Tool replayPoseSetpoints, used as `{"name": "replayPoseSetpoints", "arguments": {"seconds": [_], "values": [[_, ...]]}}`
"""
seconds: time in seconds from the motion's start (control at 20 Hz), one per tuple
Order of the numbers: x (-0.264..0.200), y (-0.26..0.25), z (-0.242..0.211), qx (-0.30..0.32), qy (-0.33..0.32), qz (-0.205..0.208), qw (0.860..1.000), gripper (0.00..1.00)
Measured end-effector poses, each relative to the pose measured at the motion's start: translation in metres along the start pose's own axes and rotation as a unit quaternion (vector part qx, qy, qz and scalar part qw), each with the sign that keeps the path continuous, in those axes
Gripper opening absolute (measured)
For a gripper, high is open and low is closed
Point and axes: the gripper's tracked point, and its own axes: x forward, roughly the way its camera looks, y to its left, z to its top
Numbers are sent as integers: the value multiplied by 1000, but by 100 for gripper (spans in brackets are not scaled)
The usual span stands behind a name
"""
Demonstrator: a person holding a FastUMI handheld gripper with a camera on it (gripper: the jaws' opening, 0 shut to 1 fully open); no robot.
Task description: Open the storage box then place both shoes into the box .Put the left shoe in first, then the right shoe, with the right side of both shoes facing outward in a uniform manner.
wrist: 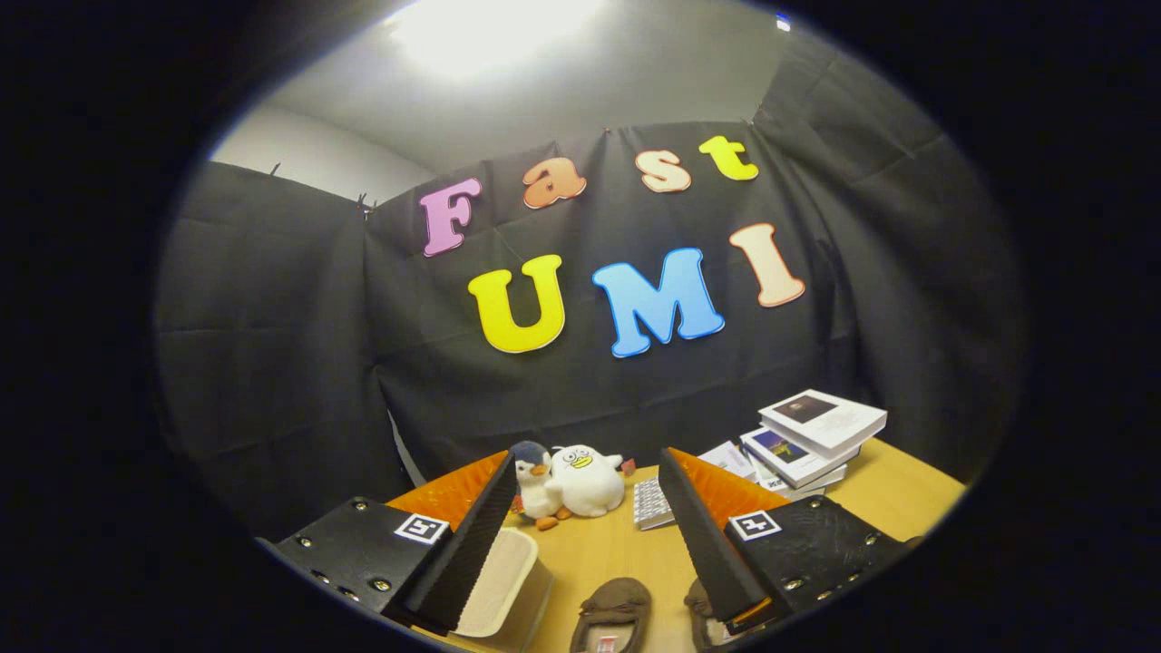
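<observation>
We are at the start: our gripper [594, 553] hangs wide open, empty, above the tabletop [626, 553]. The storage box [503, 580] sits near left, apparently unopened. Two brown slippers [615, 612] lie between the fingers, long axes running near-to-far, toes away. Next comes opening the box.

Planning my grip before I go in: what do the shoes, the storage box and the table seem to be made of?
With the gripper open above them:
Shoes: brown, matte, soft-looking, probably suede-like fabric slippers.
Storage box: cream, smooth, likely rigid plastic; only a corner shows beside one finger.
Table: light wood-grain top, low sheen, possibly laminate.
</observation>
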Motion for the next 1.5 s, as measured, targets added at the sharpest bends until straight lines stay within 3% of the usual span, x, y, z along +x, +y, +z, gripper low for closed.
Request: {"name": "replayPoseSetpoints", "arguments": {"seconds": [0.35,0.55,0.8,1.15,1.2,1.25,1.35,1.5], "values": [[7,27,-64,116,91,50,988,98],[12,35,-108,213,150,63,964,98],[14,46,-155,276,200,70,938,98],[14,77,-204,391,266,100,876,98],[15,79,-208,402,272,102,868,94],[15,80,-211,410,278,103,863,94],[15,83,-218,418,289,104,855,83],[11,92,-228,418,307,110,848,83]]}}
